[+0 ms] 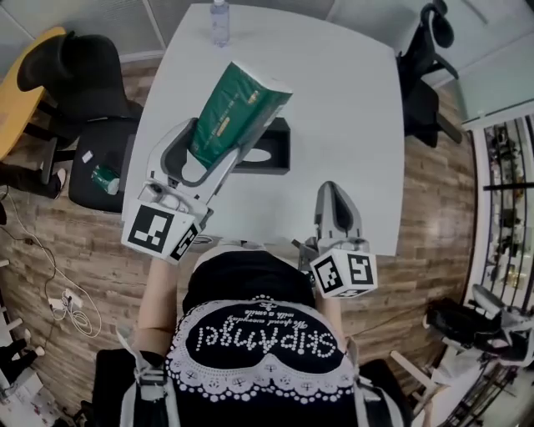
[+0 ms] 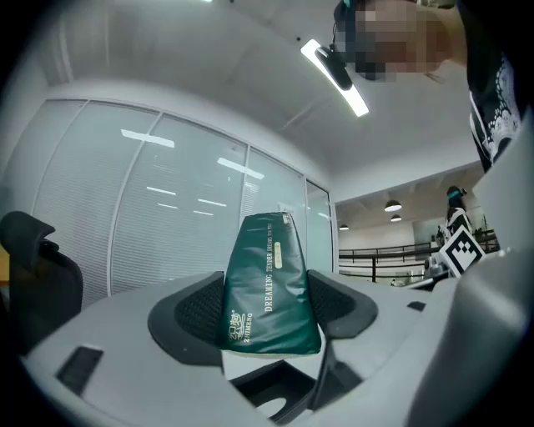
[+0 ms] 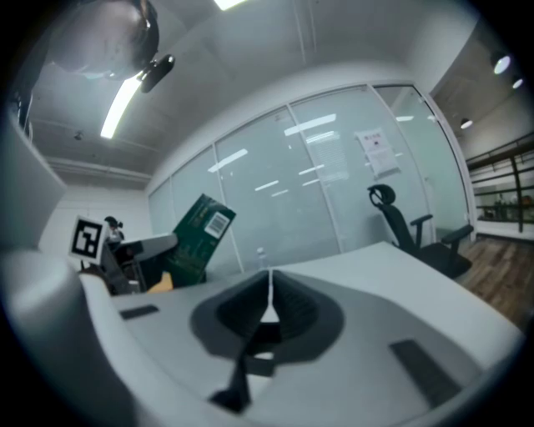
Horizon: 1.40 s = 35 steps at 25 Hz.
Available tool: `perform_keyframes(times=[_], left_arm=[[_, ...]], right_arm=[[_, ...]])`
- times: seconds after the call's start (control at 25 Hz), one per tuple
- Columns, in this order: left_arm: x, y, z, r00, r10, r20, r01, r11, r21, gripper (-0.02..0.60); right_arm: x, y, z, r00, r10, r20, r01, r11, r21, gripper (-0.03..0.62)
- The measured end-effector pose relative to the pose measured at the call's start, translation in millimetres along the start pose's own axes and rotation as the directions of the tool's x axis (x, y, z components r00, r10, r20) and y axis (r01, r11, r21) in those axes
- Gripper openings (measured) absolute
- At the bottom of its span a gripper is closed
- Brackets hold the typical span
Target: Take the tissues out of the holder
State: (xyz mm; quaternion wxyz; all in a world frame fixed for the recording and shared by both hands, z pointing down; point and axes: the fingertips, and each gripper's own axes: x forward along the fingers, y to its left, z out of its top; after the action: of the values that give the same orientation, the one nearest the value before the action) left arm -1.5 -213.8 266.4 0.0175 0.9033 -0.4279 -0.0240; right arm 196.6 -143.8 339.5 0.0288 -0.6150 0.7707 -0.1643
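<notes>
Left gripper (image 2: 269,307) jaws pinch the near end of the tissue pack (image 1: 234,104), one pad on each broad side. The rest of the pack sticks out well past the jaw tips and tilts up. Right gripper (image 3: 269,305) jaws are pressed together with nothing between them, and it hovers near the desk (image 1: 350,108) edge, well apart from the pack. Step in hand looks like the lift-out. The pack seems clear of the black holder (image 1: 271,154), which sits on the desk just beyond and below the left jaws. To do it well: hold a firm squeeze, since the wrapper is soft and slick and the long free end could sag or slip. Move away from the holder so the bottom corner can't snag its rim, then set the pack flat on bare desk. The right jaws could steady the holder if it drags. The pack is dark green plastic wrap with pale lettering down its face, a white far end and a barcode on one side. A water bottle (image 1: 219,21) stands far beyond the jaws at the far desk edge.
</notes>
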Motion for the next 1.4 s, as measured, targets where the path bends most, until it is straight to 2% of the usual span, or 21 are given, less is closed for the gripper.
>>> perform_keyframes(times=[0.2,0.56,0.88,1.4], left_arm=[[-27.9,4.1,38.7,0.985,0.070,0.159,-0.058,0.995,-0.076,0.328],[-65.8,9.8,54.9,0.954,0.141,0.263,-0.121,0.988,-0.093,0.330],[-101.0,9.4,56.6,0.941,0.173,0.290,-0.150,0.984,-0.099,0.328],[-106.7,6.6,51.8,0.932,0.209,0.295,-0.168,0.973,-0.160,0.328]], right_arm=[[-4.2,4.5,5.6,1.000,0.018,0.011,-0.018,1.000,-0.004,0.035],[0.1,4.2,14.9,0.999,0.030,0.036,-0.030,0.999,-0.012,0.035],[-2.8,7.2,18.5,0.998,0.031,0.056,-0.030,0.999,-0.023,0.035],[6.8,-2.6,34.1,0.998,0.024,0.065,-0.024,1.000,-0.006,0.035]])
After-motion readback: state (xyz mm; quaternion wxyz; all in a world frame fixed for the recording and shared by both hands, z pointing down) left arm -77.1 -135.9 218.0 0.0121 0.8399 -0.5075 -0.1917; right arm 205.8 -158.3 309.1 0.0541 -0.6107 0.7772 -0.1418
